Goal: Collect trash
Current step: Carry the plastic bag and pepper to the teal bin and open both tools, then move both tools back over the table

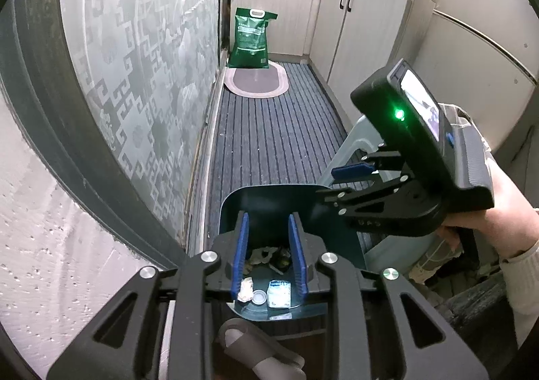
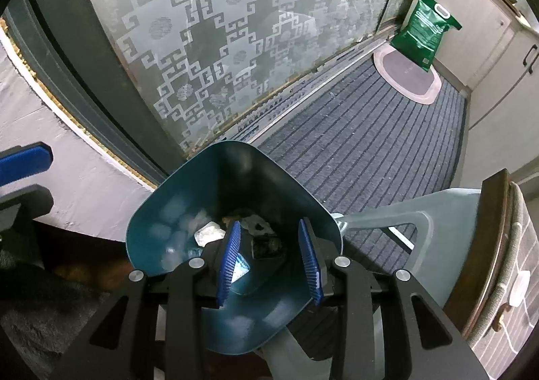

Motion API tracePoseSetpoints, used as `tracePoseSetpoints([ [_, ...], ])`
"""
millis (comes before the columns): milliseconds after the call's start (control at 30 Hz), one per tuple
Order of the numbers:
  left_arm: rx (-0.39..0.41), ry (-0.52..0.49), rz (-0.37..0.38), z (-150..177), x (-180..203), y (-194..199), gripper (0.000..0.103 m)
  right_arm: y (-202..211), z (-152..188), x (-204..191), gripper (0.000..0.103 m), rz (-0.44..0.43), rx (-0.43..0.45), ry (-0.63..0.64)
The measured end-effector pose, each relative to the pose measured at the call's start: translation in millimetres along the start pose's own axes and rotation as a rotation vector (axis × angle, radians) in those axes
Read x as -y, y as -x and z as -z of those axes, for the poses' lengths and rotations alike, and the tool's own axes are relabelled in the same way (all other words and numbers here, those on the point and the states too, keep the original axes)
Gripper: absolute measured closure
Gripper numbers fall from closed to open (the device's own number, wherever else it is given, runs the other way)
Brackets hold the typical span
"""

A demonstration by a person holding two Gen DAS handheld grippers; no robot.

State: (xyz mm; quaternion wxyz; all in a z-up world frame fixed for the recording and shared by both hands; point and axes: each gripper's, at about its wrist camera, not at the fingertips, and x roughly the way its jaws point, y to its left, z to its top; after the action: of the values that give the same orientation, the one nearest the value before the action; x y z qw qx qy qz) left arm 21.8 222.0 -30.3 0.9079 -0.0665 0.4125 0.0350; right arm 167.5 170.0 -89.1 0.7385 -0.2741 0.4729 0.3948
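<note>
Both grippers [image 1: 268,253] [image 2: 269,262] hover over the bin [image 2: 188,184], fingers [image 1: 240,255] released, trash [image 1: 266,257] lying below between them.

1. Left gripper [image 1: 268,253]: matte black linkage arms with triangular cut-outs and round silver pivot screws; two blue ribbed finger pads [image 1: 240,255], lower centre of the left wrist frame.
2. Right gripper [image 2: 269,262]: same black linkage, silver screws and blue ribbed pads.
3. Right gripper's housing [image 1: 401,110], right of the left wrist frame: black casing, lit green indicator, small bright screen, embossed lettering too small to read.
4. Hand [image 1: 485,221] at right edge: pale ribbed sleeve cuff [image 1: 522,265].
</note>
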Motion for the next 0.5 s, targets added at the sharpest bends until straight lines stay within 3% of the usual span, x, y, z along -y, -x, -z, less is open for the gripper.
tracePoseSetpoints([
  [500,0.073,0.023,0.014,-19.2,9.1,12.1,0.075,47.2,-0.8,8.9,0.067,-0.022,0.155,-0.004],
])
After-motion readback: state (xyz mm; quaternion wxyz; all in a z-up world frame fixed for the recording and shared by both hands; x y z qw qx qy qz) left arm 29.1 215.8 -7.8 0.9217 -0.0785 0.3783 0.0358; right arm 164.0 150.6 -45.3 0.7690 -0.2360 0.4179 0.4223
